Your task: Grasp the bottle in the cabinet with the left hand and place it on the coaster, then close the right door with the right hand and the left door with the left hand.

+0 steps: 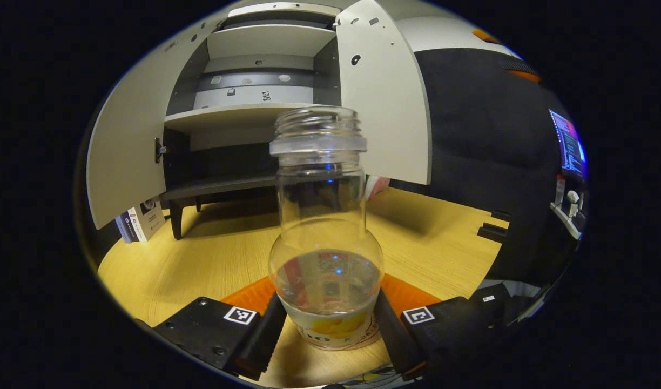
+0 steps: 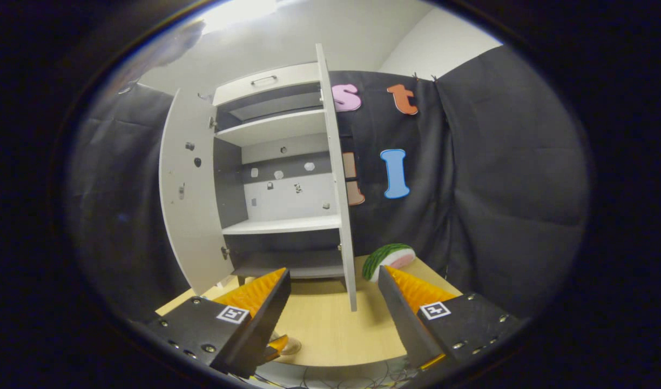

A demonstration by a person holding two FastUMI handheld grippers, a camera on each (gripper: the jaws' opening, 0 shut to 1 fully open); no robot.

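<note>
Bottle (image 1: pixel 326 237) base and coaster (image 1: pixel 411 294) half hidden behind left tongs (image 1: pixel 330 332).

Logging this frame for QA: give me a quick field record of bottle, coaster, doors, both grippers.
bottle: clear, uncapped, upright, out of cabinet
coaster: orange, under/behind bottle base; full contact cannot tell
left gripper: fingers on both sides of bottle base, appear to press it
right gripper: open, holding nothing, facing cabinet
right door: open
left door: open
cabinet shelves: bare
</note>
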